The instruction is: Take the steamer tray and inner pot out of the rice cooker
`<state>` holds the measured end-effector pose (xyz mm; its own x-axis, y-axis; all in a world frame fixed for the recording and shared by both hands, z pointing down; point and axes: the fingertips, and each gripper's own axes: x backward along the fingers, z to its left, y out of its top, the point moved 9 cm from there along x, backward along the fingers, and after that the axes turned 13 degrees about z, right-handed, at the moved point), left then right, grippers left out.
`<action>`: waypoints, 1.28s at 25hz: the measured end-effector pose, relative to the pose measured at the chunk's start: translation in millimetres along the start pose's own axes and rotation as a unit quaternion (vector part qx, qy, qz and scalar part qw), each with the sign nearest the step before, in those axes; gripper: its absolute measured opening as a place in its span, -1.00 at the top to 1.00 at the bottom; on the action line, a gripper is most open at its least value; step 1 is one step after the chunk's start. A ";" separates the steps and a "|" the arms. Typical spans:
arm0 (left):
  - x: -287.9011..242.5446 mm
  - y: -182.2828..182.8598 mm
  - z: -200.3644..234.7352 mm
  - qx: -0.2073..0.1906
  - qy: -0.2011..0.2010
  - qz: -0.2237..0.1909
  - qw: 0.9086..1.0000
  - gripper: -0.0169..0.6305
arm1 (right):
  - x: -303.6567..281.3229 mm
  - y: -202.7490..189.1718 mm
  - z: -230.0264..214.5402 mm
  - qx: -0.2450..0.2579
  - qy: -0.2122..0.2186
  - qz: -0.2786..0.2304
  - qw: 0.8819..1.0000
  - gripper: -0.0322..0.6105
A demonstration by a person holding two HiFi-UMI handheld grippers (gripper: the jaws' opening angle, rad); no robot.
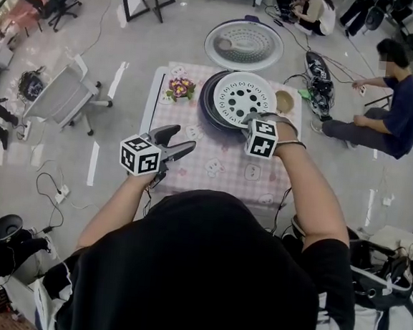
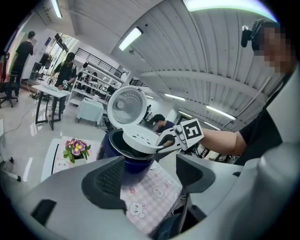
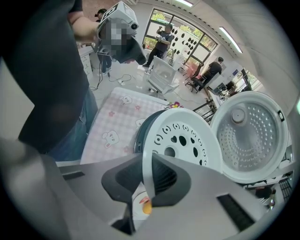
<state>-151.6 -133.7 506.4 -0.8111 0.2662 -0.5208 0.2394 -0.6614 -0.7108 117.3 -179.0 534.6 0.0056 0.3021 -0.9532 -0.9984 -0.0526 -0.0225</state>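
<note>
Head view first: nearest us, the left gripper [image 1: 185,139] hovers over the near left of the pink-checked worktop [image 1: 220,173], jaws spread wide with nothing between them, clear as day in the left gripper view [image 2: 150,178]. Further in, the right gripper [image 1: 252,119] points steeply down, jaws clenched on the near rim of the white steamer tray [image 1: 241,97]; the right gripper view [image 3: 147,180] shows that rim pinched between the pads. The tray sits tilted, tipped up over the mouth of the dark blue rice cooker [image 2: 136,164], with the inner pot [image 1: 215,111] beneath it. Beyond, the cooker's lid [image 1: 243,45] stands open. Potted flowers [image 1: 179,89] sit at the far left corner.
</note>
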 end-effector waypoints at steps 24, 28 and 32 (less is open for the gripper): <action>-24.1 23.7 -3.7 -0.053 -0.047 0.036 0.997 -0.17 | 40.3 -80.2 32.4 -0.140 -0.038 0.030 0.989 0.79; -37.7 26.8 -4.8 -0.060 -0.060 0.048 0.995 -0.17 | 38.7 -100.8 46.1 -0.165 -0.034 0.042 0.985 0.79; -49.4 34.9 -10.8 -0.070 -0.075 0.056 0.993 -0.17 | 41.4 -119.4 59.8 -0.194 -0.028 0.053 0.979 0.79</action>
<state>-97.5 -162.3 502.2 -0.8430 0.0829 -0.5314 0.3953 -0.5746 -0.7166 233.3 -103.3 515.9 -0.1110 0.3264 -0.9387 -0.8965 -0.4404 -0.0472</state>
